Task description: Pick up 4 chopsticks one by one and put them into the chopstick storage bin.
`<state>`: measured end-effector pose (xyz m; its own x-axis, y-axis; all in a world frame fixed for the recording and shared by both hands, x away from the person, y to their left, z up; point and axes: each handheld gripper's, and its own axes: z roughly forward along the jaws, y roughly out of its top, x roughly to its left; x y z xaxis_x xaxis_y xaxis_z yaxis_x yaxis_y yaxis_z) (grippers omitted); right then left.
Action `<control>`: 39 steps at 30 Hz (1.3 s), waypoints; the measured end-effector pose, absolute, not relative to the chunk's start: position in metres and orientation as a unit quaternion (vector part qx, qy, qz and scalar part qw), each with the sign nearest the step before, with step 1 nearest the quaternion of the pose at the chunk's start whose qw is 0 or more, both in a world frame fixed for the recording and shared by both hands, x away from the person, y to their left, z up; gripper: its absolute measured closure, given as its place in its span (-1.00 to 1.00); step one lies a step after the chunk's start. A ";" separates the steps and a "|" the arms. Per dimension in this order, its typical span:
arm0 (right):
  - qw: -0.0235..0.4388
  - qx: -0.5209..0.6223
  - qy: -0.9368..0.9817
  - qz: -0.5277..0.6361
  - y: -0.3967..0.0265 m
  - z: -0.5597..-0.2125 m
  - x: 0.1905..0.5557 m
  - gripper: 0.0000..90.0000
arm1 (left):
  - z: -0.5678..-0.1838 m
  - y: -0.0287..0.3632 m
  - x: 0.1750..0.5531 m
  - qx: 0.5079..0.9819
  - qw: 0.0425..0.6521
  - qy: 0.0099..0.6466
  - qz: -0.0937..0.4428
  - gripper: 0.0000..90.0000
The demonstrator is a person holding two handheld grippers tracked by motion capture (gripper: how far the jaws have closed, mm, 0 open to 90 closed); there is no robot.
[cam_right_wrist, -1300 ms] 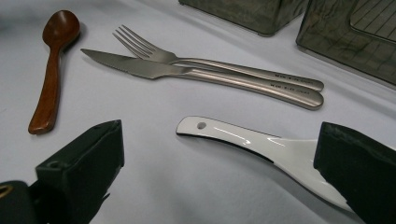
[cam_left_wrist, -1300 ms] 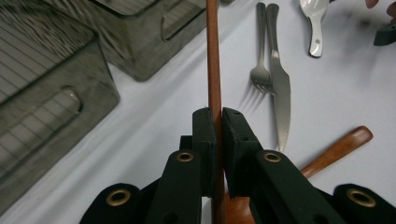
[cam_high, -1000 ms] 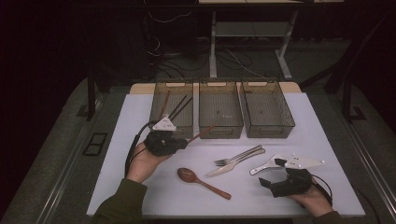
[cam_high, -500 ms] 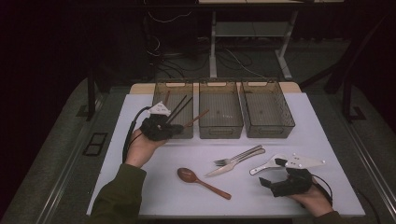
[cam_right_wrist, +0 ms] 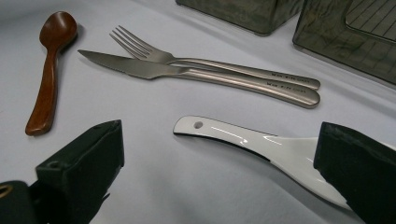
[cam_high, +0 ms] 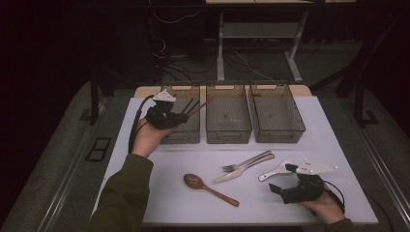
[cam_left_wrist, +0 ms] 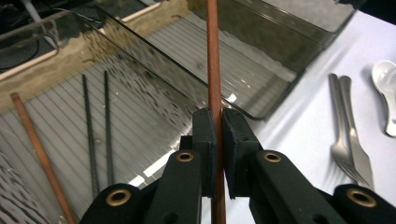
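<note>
I am sorting cutlery off the white table (cam_high: 145, 121) into three smoky plastic bins, and the left bin (cam_high: 181, 136) is my landmark for everything here. My judgement is that I am at the drop-off step: my left gripper (cam_high: 183, 117) is hovering over that bin's near end, its jaws pressed together on a brown chopstick (cam_left_wrist: 213, 70) that is slanting up and away across the bin's rim. Lying inside the bin are a matching brown stick (cam_left_wrist: 39, 154) and two thin black chopsticks (cam_left_wrist: 98, 135). The next move, I think, calls for tipping my stick level along the bin's length, lowering it beside the others, then easing the jaws apart.

My right gripper (cam_high: 283, 189) is resting on the table well to the right of the left bin and nearer to me, its jaws spread wide and straddling a white spoon (cam_right_wrist: 243, 140) without pinching it. Between that spoon and the left bin are lying a steel fork (cam_right_wrist: 205, 60) and knife (cam_right_wrist: 187, 74), touching side by side, and nearer me a brown wooden spoon (cam_right_wrist: 49, 70).

Both steel handles are bearing small engraved lettering near their ends, too fine for me to read.
</note>
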<state>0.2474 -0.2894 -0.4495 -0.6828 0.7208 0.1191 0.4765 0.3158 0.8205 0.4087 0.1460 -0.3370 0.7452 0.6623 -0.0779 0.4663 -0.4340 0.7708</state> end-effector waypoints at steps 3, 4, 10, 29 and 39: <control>0.136 0.375 0.800 0.449 -0.289 -0.450 0.247 -0.97 | -0.338 0.146 0.417 0.836 0.411 0.342 0.119 0.85; 0.136 0.375 0.800 0.449 -0.289 -0.450 0.247 -0.97 | -0.338 0.146 0.420 0.835 0.411 0.345 0.119 0.85; 0.136 0.374 0.799 0.451 -0.290 -0.449 0.247 -0.97 | -0.339 0.146 0.436 0.828 0.414 0.356 0.126 0.85; 0.136 0.378 0.796 0.452 -0.293 -0.449 0.248 -0.97 | -0.362 0.155 0.482 0.787 0.422 0.421 0.156 0.85; 0.136 0.377 0.796 0.454 -0.294 -0.449 0.247 -0.97 | -0.379 0.155 0.493 0.785 0.393 0.453 0.157 0.84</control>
